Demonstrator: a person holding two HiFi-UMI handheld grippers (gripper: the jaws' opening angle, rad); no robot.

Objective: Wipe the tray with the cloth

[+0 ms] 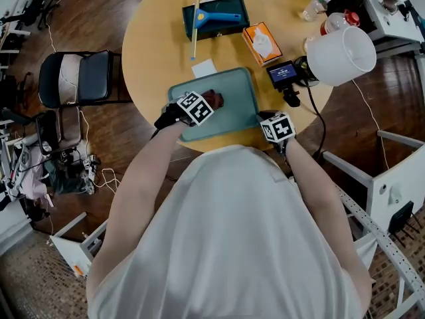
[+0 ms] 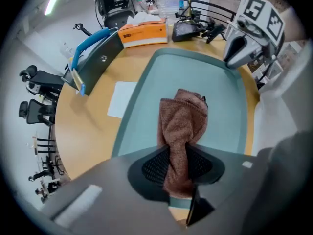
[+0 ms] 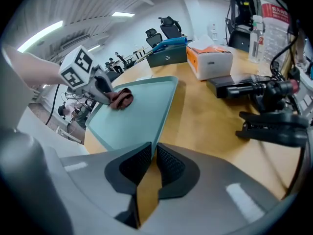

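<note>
**Cloth [image 2: 183, 116] clamped, tray [image 2: 225, 111] pinned at its corner**

My left claw [image 2: 188, 168] is closed narrow on the brown cloth, which lies on the tray for wiping. My right claw [image 3: 152, 165] seems to pinch the tray's near corner, so it cannot slide. Bare tray is open around the cloth. A paper slip [image 2: 121, 98] lies just beyond the tray's far rim.

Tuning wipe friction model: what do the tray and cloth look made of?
The tray looks like smooth matte plastic, teal, with a moulded raised rim. The cloth looks like brownish terry or microfibre, going by its nubby pile and soft folds; fibre type unclear.
</note>
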